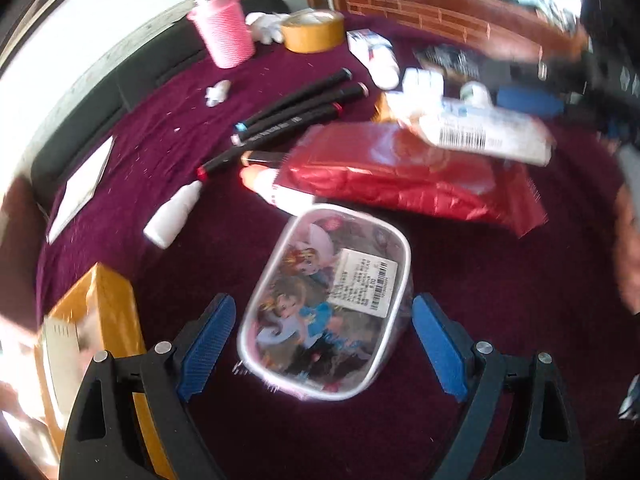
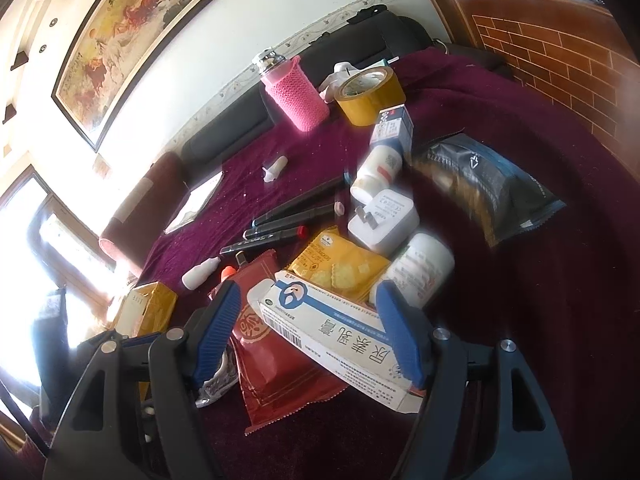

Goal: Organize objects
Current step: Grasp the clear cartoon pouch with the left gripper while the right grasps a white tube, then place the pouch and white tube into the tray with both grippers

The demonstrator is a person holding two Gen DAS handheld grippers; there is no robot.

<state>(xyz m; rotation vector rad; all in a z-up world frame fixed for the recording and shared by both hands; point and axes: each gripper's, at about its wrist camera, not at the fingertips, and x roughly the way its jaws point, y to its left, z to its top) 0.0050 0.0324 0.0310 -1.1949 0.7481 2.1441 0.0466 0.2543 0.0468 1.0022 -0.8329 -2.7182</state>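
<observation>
A clear plastic pouch with cartoon figures lies on the maroon cloth. My left gripper is open, its blue fingers standing either side of the pouch, apart from it. My right gripper is open around a white and blue medicine box, which rests on a red foil packet; whether the pads touch the box I cannot tell. The same box and red packet show in the left wrist view.
Black markers, a white dropper bottle, a pink knitted bottle, a tape roll, a yellow box, white charger, pill bottles, cracker packet and a dark pouch crowd the cloth.
</observation>
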